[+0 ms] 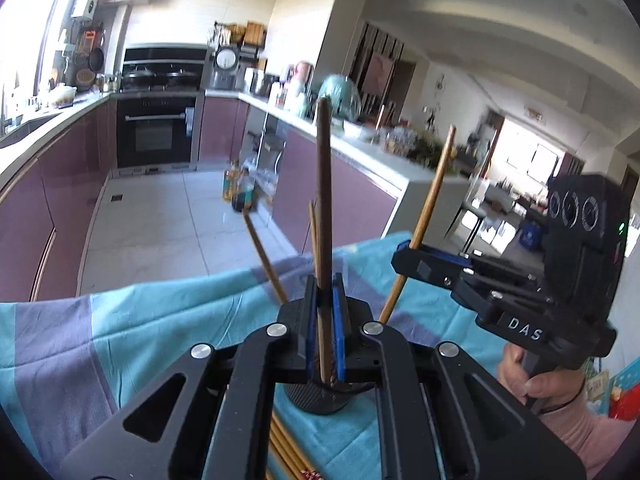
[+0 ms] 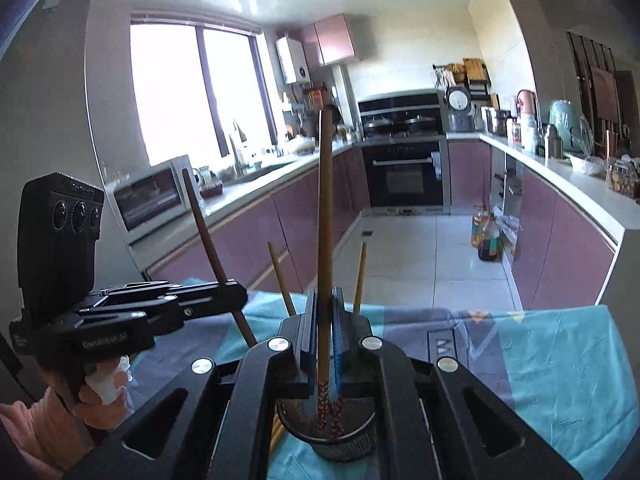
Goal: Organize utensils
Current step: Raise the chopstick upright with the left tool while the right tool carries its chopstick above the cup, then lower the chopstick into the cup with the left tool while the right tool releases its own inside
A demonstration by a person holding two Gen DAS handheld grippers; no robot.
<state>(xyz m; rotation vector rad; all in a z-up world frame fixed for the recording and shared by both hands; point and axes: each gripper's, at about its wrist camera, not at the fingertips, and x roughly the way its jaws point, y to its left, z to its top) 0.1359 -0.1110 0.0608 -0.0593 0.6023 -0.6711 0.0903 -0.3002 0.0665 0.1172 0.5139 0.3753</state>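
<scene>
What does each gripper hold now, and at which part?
Each gripper is shut on one chopstick. The left gripper holds the dark chopstick on its lower half; the right gripper holds the lighter chopstick above its patterned end.

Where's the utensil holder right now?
The black mesh holder stands on the teal cloth, bottom centre in both wrist views, directly below the shut right gripper.

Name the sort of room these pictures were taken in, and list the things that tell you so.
A home kitchen, most likely. A built-in oven sits under a stove with pans, purple cabinets run beneath long counters, and a microwave stands near the sink by the window.
</scene>
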